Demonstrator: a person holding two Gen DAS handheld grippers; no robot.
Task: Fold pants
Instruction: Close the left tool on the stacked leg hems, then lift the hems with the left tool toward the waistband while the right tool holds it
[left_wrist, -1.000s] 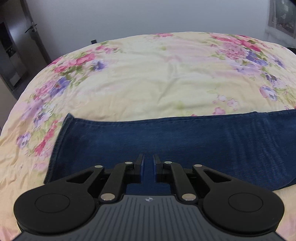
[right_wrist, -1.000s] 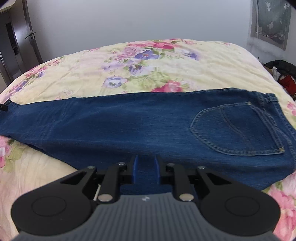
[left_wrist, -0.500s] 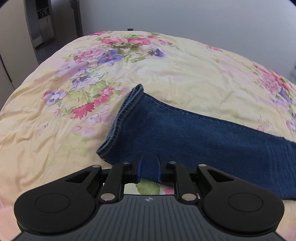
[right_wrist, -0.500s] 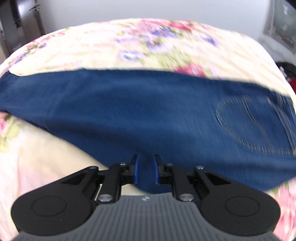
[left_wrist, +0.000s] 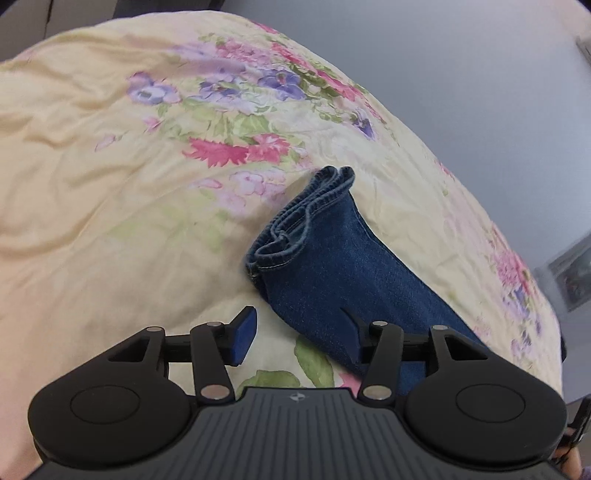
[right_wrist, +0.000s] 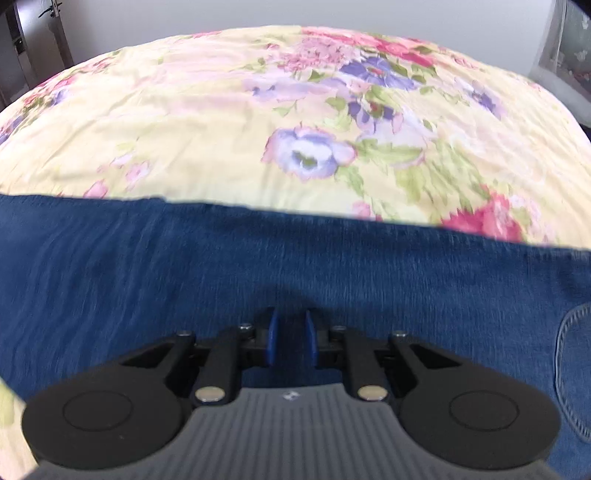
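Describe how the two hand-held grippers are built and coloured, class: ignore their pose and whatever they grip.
Both look alike. The left gripper and right gripper have matte black linkage arms with silver pivot pins, two round black discs at the base, and a grey ribbed body bearing a small pale logo. The fingers carry blue pads. No cables or sleeves show.

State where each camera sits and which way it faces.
Left wrist: on the left hand-held gripper, open, facing the hem end of the dark blue denim pants.
Right wrist: on the right hand-held gripper, low over the pants' mid-section, jaws narrow, grip unclear.
Shared: the pants and yellow floral bedspread.
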